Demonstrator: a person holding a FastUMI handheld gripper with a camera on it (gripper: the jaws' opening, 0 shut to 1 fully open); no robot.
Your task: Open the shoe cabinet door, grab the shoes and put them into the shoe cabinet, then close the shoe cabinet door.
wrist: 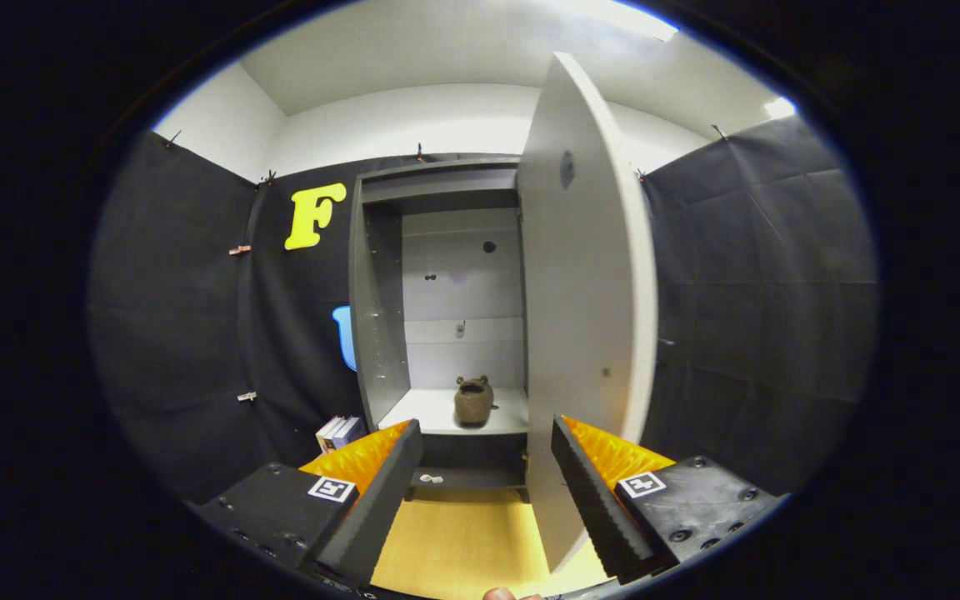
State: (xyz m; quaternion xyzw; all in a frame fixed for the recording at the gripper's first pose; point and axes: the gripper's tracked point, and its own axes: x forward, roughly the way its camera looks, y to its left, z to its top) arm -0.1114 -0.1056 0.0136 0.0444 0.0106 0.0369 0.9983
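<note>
The tongs (484, 492) are spread wide with nothing between their fingers, held low over the wooden floor (463, 542) in front of the shoe cabinet (380, 317). The cabinet door (584, 300) stands swung open on the right, its edge near the right finger. On the inner shelf (426, 412), far beyond the fingers, sits a small brown shoe (473, 400). A few books (340, 432) lean at the cabinet's left foot.

Grey shoe cabinet (380, 333) — door (588, 317) swung wide open — brown shoe (473, 401) on its shelf
</note>
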